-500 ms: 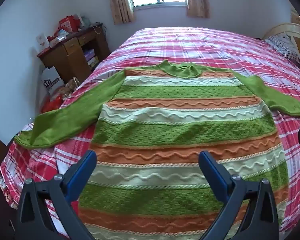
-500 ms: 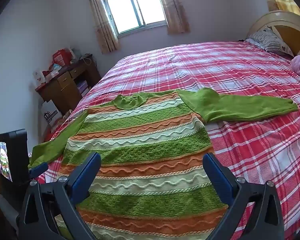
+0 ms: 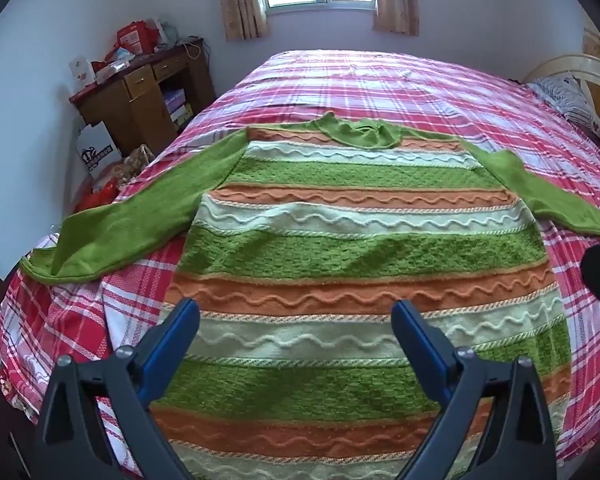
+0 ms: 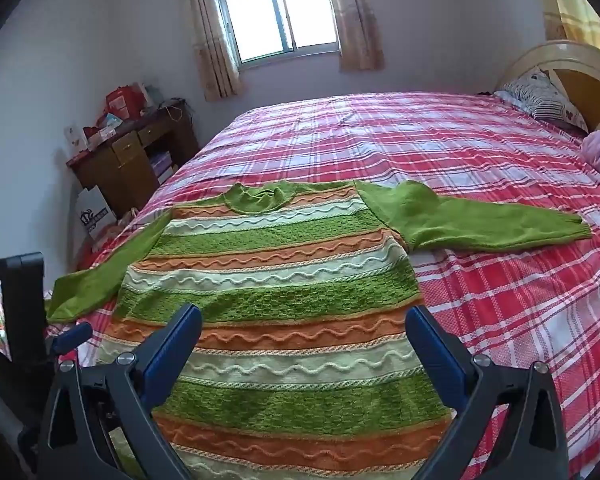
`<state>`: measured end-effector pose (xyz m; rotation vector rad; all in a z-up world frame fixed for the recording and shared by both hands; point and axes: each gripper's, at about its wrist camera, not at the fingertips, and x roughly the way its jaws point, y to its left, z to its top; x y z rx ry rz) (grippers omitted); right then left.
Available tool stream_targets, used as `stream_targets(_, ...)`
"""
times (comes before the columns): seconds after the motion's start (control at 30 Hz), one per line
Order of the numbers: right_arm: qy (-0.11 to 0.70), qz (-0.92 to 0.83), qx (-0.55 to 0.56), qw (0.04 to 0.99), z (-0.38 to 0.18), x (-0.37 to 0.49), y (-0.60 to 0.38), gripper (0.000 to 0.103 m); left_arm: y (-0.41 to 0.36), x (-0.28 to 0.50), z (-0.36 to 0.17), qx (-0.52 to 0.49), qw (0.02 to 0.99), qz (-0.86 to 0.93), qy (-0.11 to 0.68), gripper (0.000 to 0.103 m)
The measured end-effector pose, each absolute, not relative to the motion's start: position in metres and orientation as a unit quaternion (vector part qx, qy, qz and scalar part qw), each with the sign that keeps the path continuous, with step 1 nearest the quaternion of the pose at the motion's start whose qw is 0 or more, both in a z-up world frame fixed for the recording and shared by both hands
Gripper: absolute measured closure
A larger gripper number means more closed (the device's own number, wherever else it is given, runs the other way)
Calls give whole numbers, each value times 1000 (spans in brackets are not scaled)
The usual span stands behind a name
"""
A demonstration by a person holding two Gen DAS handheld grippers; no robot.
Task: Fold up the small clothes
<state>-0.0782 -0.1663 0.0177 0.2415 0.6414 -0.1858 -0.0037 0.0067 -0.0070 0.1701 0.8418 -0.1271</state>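
Lying flat on the plaid bed (image 3: 380,80), a striped sweater (image 3: 356,248) points its collar toward the window (image 4: 276,12).
Sleeves stretch sideways; left gripper (image 3: 296,320) and right gripper (image 4: 304,328) hover spread wide, grasping nothing.

Both grippers' fingers (image 3: 184,320) (image 4: 420,328) wide apart

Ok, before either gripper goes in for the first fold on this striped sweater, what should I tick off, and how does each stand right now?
1. Sweater spread flat on the bed, collar at the far end: ok.
2. Left sleeve stretched out sideways; its cuff reaches the bed edge: ok, watch for slipping.
3. Right sleeve laid straight out on the plaid cover: ok.
4. Left gripper open, nothing between the fingers: ok.
5. Right gripper open, nothing between the fingers: ok.
6. Hem lying flat: cannot tell, hidden below both views.
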Motion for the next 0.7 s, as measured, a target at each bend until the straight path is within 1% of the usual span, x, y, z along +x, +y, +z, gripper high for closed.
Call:
stream_targets(0.4,318,-123,88,936,14,-63,-152,1,20,-4,0,69,912,-50,401,4)
stream_targets(0.7,325,-108,85,936,11,-59,-141,1,26,-4,-3,65,913,-43,400,4)
